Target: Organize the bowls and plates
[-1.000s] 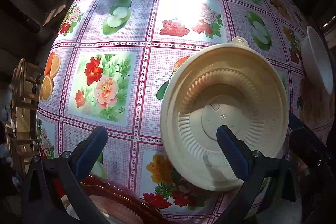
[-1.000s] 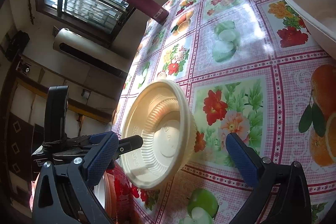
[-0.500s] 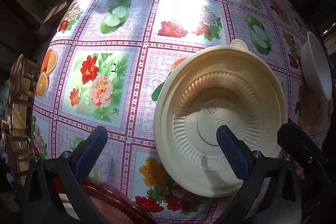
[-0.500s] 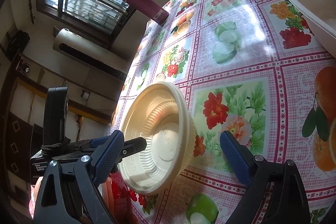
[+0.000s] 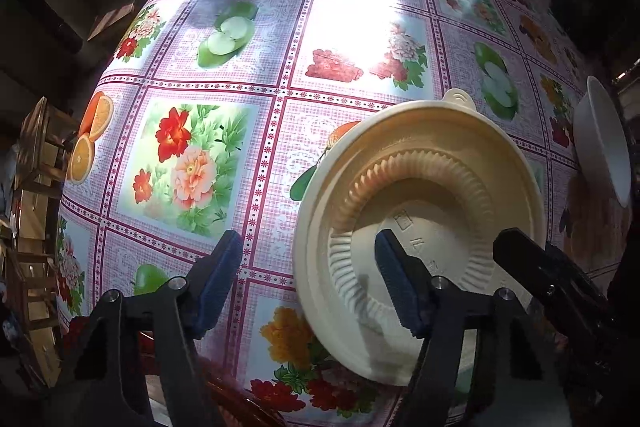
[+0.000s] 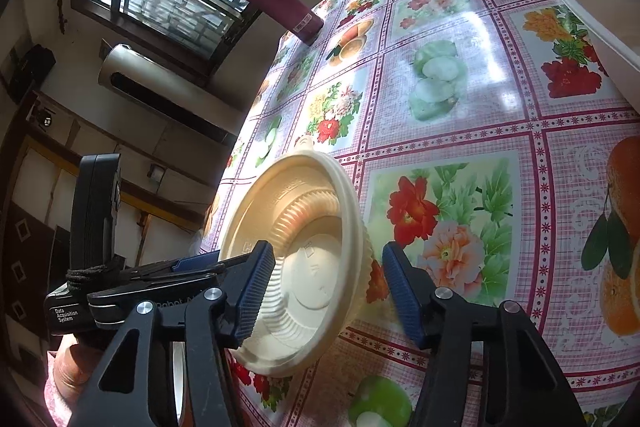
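Cream bowl point(image 6: 304, 227) upside down, tilted steeply at near edge of counter point(image 5: 240, 67); cannot tell what props it.

Right hand-held gripper point(image 6: 328, 287) half open, jaws straddling bowl wall, right pad apart from rim, nothing held.

Left hand-held gripper point(image 5: 308, 279) wide open, empty, one finger across bowl's base.

Risks:
- closing on sloped ribbed wall: pads slip, bowl pops out, drops off the edge
- thin wall buckles under hard squeeze
- my two tools collide

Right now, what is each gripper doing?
Left gripper: open, holding nothing.
Right gripper: open, fingers either side of the bowl, not clamped.
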